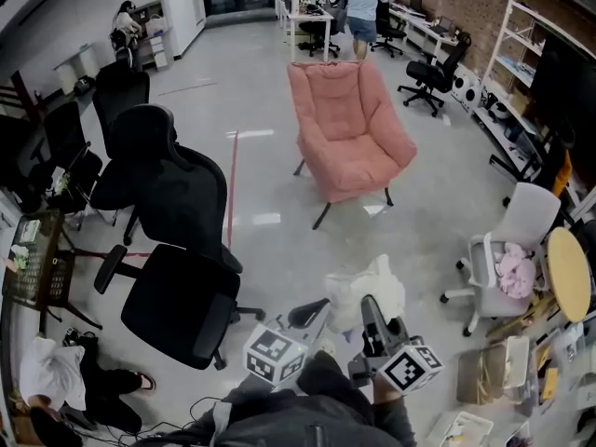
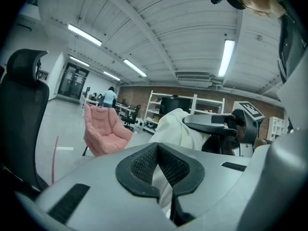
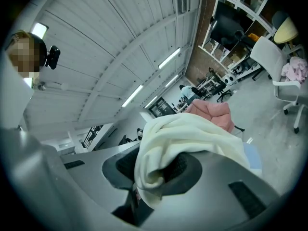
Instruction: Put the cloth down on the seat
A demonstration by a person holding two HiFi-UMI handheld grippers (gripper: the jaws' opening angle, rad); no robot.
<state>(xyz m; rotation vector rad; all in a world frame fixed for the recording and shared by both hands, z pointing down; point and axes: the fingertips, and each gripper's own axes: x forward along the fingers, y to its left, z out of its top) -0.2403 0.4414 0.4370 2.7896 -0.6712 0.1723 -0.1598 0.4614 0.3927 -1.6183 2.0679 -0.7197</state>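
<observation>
Two claws, both clamped on one cream-white soft cloth (image 1: 371, 291).

Left claw (image 2: 159, 165): the textured black pads are pinched together. A fold of the cloth is caught in the seam between them and hangs below.

Right claw (image 3: 154, 171): the jaws are closed on a thick bunch of the cloth. It spills over the top jaw and covers most of the pads.

Head view: the cloth is bunched between the two claw tips, held in the air over the glossy grey floor (image 1: 261, 101). It sits low in frame, just ahead of the person's dark sleeve (image 1: 317, 408). Cloth not yet on the seat.

- Salmon-pink padded armchair (image 1: 349, 124) on thin black legs stands straight ahead, well apart from the cloth.
- Black mesh-back office chair (image 1: 177, 250) is to the left, nearer than the armchair.
- White office chair (image 1: 498, 250) to the right carries a pale pink bundle (image 1: 515, 270).
- Thin red line (image 1: 231, 189) runs along the floor between the black chair and the armchair.
- Person in a light blue top (image 1: 361, 3) stands by a white bench (image 1: 307, 21) at the far end, back turned.
</observation>
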